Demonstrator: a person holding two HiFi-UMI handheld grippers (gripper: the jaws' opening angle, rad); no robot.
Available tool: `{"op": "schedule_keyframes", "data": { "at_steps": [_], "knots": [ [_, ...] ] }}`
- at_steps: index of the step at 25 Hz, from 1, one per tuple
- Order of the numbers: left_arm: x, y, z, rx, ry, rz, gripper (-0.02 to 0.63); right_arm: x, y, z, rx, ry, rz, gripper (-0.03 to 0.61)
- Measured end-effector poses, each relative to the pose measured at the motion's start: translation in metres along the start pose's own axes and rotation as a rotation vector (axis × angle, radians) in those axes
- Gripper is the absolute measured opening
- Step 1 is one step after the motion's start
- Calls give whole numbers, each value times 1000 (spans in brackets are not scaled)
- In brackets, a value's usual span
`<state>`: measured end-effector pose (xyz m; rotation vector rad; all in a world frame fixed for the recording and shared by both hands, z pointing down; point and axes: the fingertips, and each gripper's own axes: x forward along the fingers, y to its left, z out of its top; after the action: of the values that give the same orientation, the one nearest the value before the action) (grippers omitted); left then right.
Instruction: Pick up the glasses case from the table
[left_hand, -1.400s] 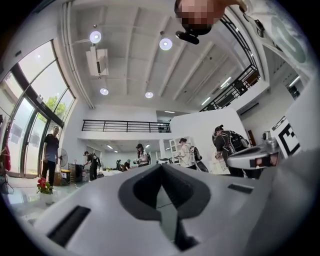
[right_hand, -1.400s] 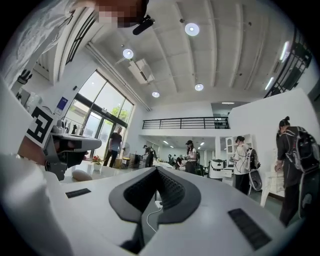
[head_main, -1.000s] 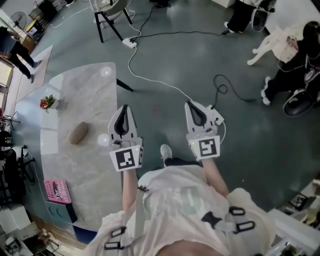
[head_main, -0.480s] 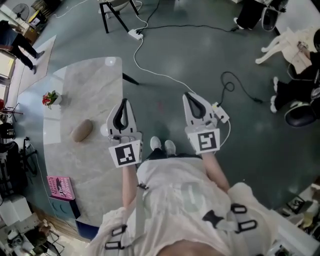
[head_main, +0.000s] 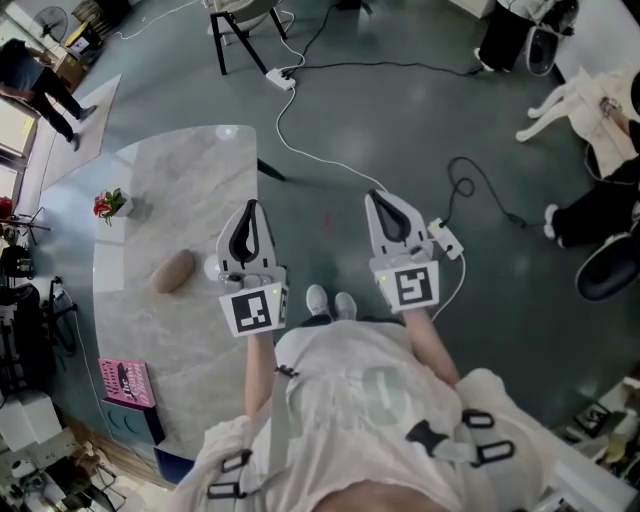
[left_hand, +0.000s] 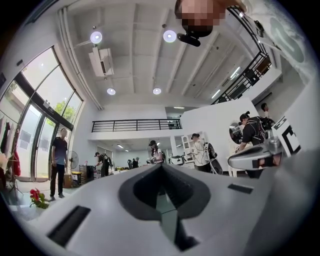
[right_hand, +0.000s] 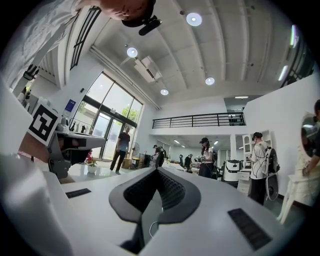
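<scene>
my left tongs (head_main: 250, 212) are pressed together with nothing in them, held about level over the right edge of the marble table (head_main: 190, 170). my right tongs (head_main: 390, 208) are together too and empty, out over the grey floor, well apart from the table. the glasses case (head_main: 174, 270), a brown oval, lies flat on the table near my left tongs, on their left, touched by neither. in the head view its long axis runs diagonally: one end points lower left, the other upper right, toward my left tongs. a small pot of red flowers (head_main: 110, 205) stands beyond it.
</scene>
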<state>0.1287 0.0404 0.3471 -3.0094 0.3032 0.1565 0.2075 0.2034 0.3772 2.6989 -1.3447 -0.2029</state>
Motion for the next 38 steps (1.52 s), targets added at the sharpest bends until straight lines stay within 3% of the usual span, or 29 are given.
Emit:
{"op": "schedule_keyframes", "data": {
  "at_steps": [11,15,20,27,32,38],
  "knots": [
    [-6,23,3,-16,-13,28,3,14,16,6,16,-27,12,2],
    [-18,45,6,-19,-7,78,3,31,36,7,12,-10,69,2],
    [-49,98,11,-19,-16,204,3,63,86,15,47,-21,197,2],
    [-134,190,8,15,-24,513,3,111,203,40,84,-85,499,2],
    [-179,219,3,25,-5,683,3,134,275,67,106,-155,719,2],
    [-212,241,5,89,25,964,3,158,345,69,132,-186,1038,2]
  ]
}}
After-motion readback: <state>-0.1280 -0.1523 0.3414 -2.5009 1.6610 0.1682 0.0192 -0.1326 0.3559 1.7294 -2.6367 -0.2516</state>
